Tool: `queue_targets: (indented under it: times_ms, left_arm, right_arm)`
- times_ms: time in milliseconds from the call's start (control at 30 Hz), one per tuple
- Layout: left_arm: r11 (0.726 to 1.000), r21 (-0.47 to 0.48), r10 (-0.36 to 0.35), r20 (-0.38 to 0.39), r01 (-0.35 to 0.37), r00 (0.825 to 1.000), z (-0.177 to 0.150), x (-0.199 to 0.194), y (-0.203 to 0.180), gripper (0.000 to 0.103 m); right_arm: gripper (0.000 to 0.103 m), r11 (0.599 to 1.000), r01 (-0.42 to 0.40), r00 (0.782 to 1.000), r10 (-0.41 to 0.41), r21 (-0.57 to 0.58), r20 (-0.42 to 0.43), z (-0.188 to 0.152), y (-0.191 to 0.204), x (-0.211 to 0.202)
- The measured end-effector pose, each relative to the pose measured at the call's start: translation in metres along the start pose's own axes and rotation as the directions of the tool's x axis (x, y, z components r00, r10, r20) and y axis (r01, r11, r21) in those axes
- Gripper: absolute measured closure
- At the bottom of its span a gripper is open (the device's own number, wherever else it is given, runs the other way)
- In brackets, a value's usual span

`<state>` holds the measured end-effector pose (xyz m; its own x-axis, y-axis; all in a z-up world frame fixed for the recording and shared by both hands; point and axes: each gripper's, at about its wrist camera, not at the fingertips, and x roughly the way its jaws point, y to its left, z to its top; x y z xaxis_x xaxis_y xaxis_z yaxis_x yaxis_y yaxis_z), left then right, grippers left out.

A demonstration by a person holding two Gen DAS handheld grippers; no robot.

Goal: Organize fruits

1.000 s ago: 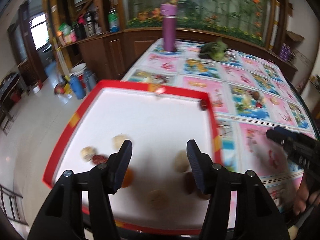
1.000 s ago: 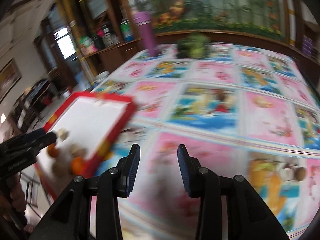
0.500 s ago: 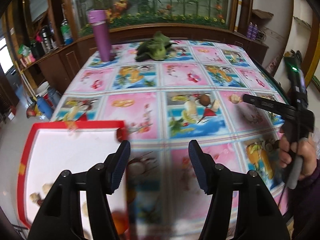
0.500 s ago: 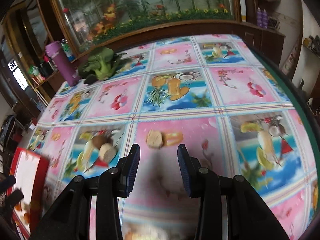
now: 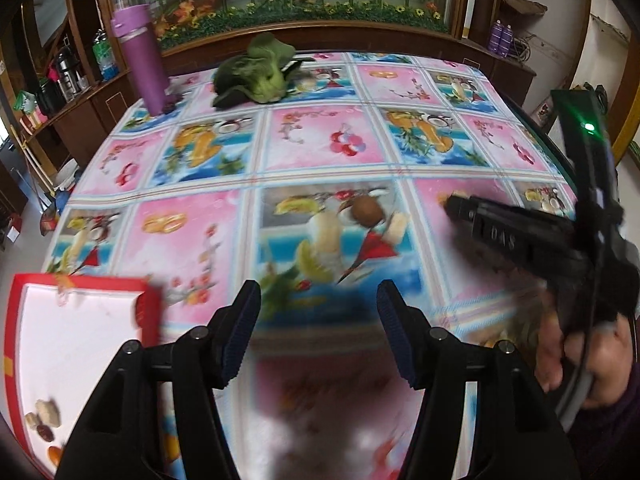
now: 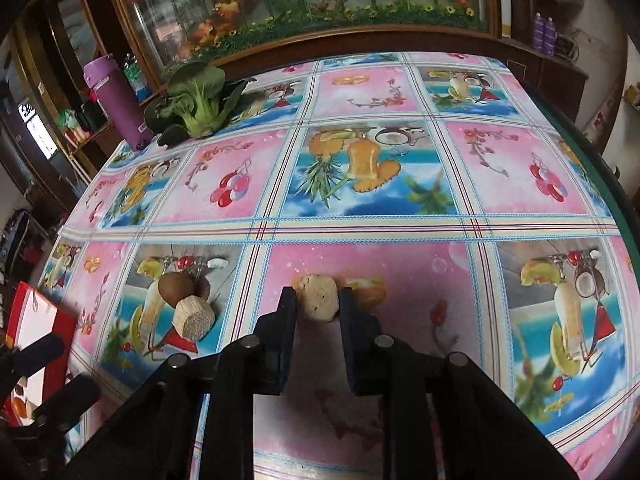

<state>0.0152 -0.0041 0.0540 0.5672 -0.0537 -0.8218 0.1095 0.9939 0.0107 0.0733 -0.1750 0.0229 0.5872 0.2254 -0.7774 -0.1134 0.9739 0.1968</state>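
Fingers of the right gripper (image 6: 318, 306) bracket the pale, round, crumbly fruit piece (image 6: 319, 298), contact unclear. Squeezing hard could crumble it. The left gripper (image 5: 318, 330) gapes empty beside the red-rimmed white tray (image 5: 76, 280).

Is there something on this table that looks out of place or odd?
Yes. A leafy green vegetable lies loose at the far side beside the purple bottle, and it is no fruit. Two beige pieces and a brown fruit sit outside the red tray.

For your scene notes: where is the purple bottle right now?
The purple bottle stands at the table's far left corner in both views, just left of the leafy greens.
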Motion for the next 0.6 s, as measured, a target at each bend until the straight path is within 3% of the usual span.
queue_targets:
  times_ms: [433, 600]
  left_arm:
    - [0.999, -0.005, -0.038, -0.055, 0.038, 0.998, 0.028, 0.056, -0.040, 0.043]
    - [0.999, 0.007, -0.053, -0.060, 0.054, 0.997, 0.032, 0.065, -0.047, 0.064]
  right_arm:
    - [0.083, 0.993, -0.058, 0.996, 0.065, 0.105, -0.068, 0.003, -0.022, -0.002]
    - [0.083, 0.992, -0.065, 0.995, 0.073, 0.111, -0.069, 0.003, -0.023, -0.002]
